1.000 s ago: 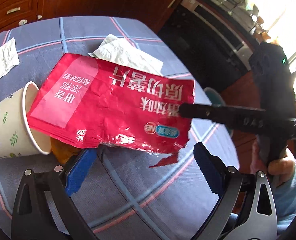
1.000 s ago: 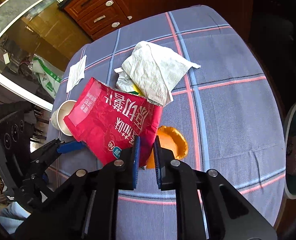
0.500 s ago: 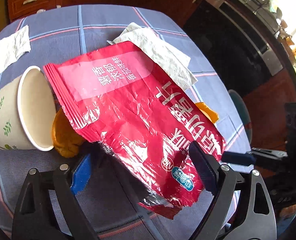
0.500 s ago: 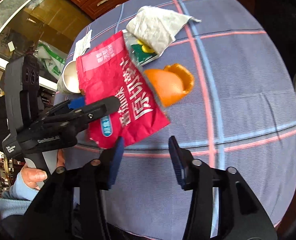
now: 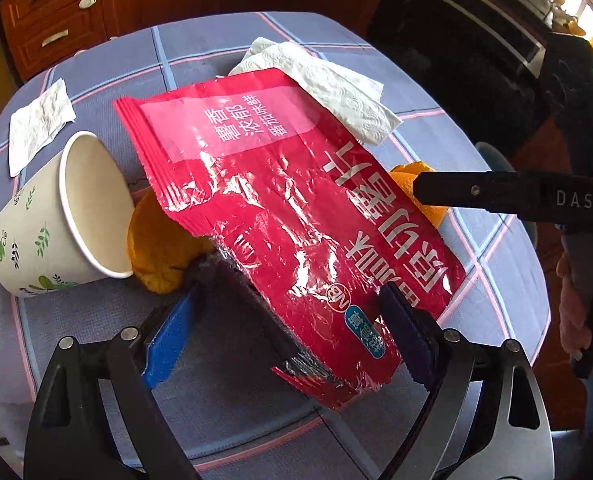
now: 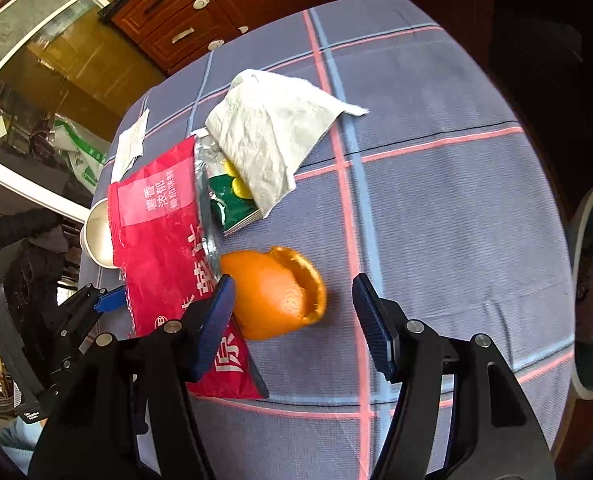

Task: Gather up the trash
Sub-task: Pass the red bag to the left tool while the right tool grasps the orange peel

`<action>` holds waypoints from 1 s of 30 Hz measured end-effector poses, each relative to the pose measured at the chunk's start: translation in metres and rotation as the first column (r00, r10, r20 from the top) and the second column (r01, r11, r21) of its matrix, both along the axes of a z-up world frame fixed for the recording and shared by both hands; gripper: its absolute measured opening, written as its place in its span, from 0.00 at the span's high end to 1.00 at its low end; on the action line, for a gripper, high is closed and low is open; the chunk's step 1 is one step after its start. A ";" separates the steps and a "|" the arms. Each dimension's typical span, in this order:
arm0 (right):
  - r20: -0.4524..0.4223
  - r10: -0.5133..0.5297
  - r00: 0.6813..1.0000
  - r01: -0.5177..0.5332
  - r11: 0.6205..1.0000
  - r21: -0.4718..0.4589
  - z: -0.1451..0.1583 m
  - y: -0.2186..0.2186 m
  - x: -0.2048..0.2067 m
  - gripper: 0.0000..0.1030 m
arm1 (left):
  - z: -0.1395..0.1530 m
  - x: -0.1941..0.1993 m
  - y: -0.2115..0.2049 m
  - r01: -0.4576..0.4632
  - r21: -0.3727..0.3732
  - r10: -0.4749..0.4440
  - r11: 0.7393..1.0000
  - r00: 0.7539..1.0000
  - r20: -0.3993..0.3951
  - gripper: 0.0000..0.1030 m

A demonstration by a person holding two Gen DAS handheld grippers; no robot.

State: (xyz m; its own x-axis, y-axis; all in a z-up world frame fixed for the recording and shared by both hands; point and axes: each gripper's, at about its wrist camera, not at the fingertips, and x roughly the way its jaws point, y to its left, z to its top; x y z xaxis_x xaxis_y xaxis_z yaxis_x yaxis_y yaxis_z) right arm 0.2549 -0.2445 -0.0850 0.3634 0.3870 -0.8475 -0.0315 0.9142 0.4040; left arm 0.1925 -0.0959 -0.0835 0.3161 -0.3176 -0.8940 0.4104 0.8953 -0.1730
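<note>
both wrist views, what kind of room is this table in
Most likely a home kitchen or dining area: a table under a checked tablecloth, wooden drawer cabinets behind it, and what looks like an oven beside them.

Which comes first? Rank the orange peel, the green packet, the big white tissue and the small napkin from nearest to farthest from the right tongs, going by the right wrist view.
1. Orange peel: between the open right tongs, by the left pad.
2. Green packet: beyond the peel, partly under the tissue.
3. Big white tissue: draped over the packet, mid-table.
4. Small napkin: far left edge.
</note>
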 end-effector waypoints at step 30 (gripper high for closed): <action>0.036 -0.129 0.991 0.126 0.990 0.063 -0.010 -0.053 -0.061 0.74 | 0.010 -0.054 -0.076 0.178 0.132 -0.190 0.975 0.978 0.088 0.93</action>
State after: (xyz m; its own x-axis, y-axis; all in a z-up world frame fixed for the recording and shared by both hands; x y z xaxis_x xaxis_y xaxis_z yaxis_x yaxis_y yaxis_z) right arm 0.1941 -0.2970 -0.0948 0.4458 0.3855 -0.8079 0.0667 0.8857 0.4594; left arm 0.1385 -0.1721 -0.0735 0.3521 -0.2686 -0.8966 0.5796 0.8148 -0.0165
